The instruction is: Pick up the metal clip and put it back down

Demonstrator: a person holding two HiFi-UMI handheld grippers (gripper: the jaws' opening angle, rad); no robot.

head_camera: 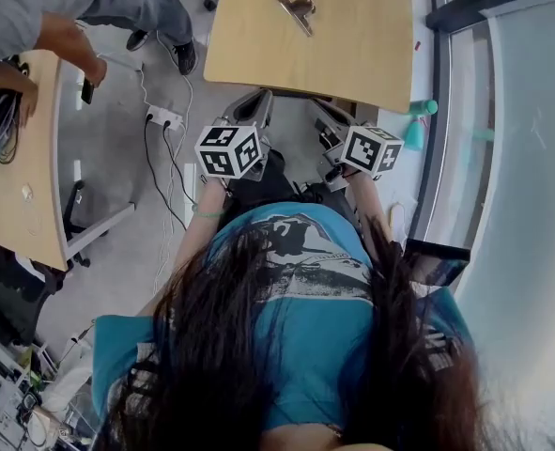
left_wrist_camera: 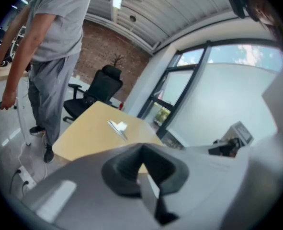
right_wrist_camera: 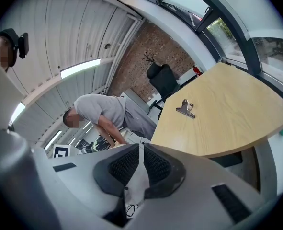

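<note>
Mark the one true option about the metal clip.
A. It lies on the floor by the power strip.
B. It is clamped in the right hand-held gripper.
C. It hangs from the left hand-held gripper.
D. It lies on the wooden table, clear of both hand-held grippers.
D: the metal clip rests on the wooden table, while the left hand-held gripper and right hand-held gripper hold nothing.

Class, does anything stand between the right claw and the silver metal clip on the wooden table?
Nothing visible does. The silver metal clip lies alone on the light wooden table, with only bare tabletop and air before the right claw.
</note>
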